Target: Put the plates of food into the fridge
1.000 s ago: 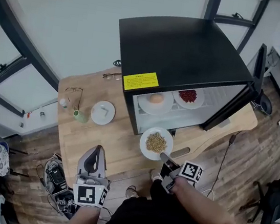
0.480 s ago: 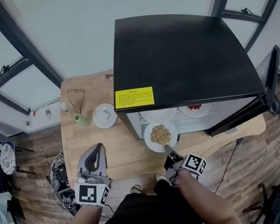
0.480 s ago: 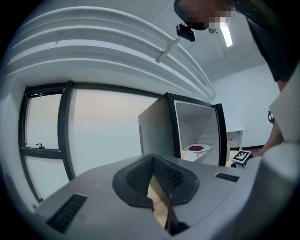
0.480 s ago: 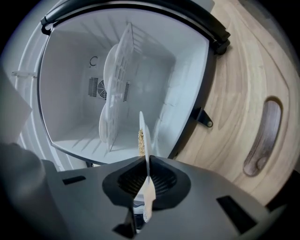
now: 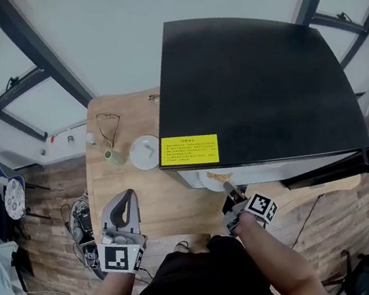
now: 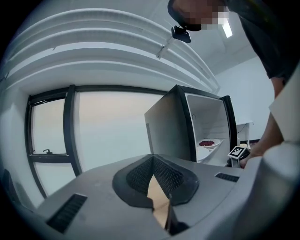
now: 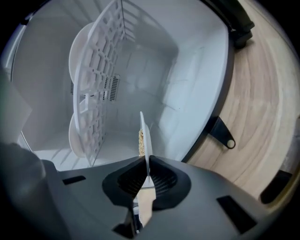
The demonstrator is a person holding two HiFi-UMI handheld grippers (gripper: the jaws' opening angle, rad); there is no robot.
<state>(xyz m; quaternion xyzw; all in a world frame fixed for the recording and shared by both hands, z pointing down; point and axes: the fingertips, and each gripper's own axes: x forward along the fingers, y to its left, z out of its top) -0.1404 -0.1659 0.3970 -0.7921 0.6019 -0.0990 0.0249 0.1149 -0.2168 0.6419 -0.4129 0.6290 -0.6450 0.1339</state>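
Since a second ago you have carried the plate [image 5: 218,179] off the surface [image 5: 164,198] and into the mouth of the fridge [image 5: 261,86]. Your head has come forward too, so the black top now hides the shelves.

Head view: only the near rim of the plate and a little grain show, just right of the yellow label [image 5: 190,150]. Your right gripper [image 5: 230,189] is on that rim. Your left gripper [image 5: 125,200] hangs at the near edge of the surface, well left of the plate. Left of the fridge, on the surface, are a white dish [image 5: 145,152], a green cup [image 5: 111,156] and glasses [image 5: 108,126].

Left gripper view: its fingers are together with nothing between them. At the far right the fridge stands open, with a plate of red food [image 6: 207,143] on its shelf.

Right gripper view: the fingers [image 7: 165,182] are narrow, clamped on the plate's rim. You see the plate edge-on in the fridge's opening, grain [image 7: 139,140] on its left face, against the white inside. The wire shelf [image 7: 101,84] lies to the left, with two plates [image 7: 76,61] on its far side. To the right are the wood surface and a black hinge bracket [image 7: 220,132].
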